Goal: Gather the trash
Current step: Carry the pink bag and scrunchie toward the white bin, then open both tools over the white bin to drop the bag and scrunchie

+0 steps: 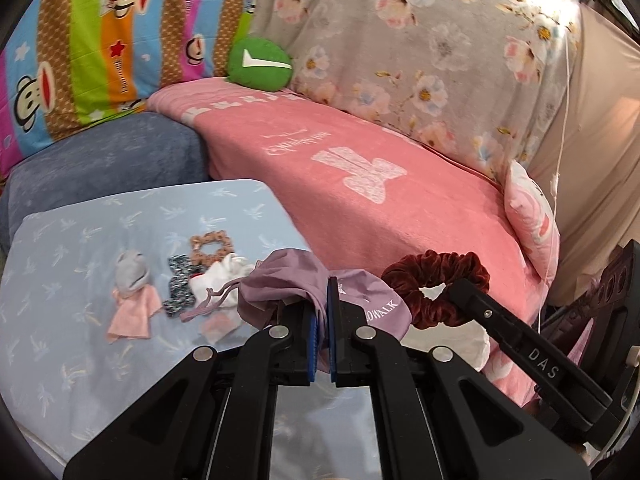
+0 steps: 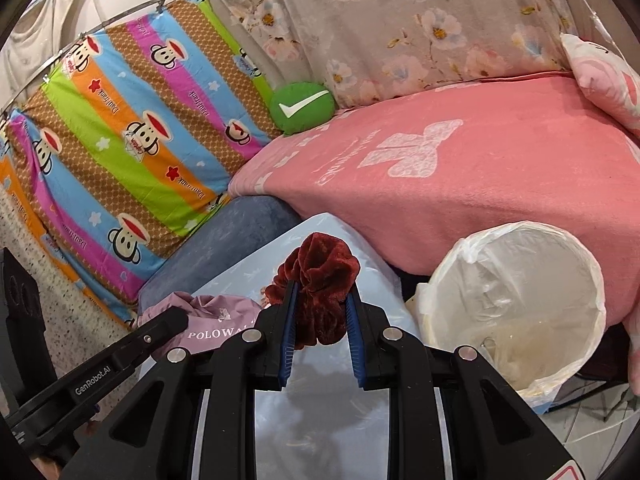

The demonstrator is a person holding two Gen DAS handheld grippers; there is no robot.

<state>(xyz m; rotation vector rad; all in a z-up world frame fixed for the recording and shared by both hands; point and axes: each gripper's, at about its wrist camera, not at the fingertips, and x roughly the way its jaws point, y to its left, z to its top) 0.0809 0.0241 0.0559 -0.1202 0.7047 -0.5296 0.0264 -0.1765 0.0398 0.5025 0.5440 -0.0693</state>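
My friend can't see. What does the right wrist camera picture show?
The right gripper pinches a dark red velvet scrunchie above a light blue cloth. A white bin with a plastic liner stands to its right, beside a pink blanket.

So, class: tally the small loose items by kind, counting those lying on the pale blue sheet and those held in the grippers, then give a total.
Scrunchies: 3 (dark red, tan, dark patterned)
Drawstring pouches: 1 (lilac)
Crumpled cloth or tissue pieces: 3 (grey-and-pink, white, pale pink)
Total: 7
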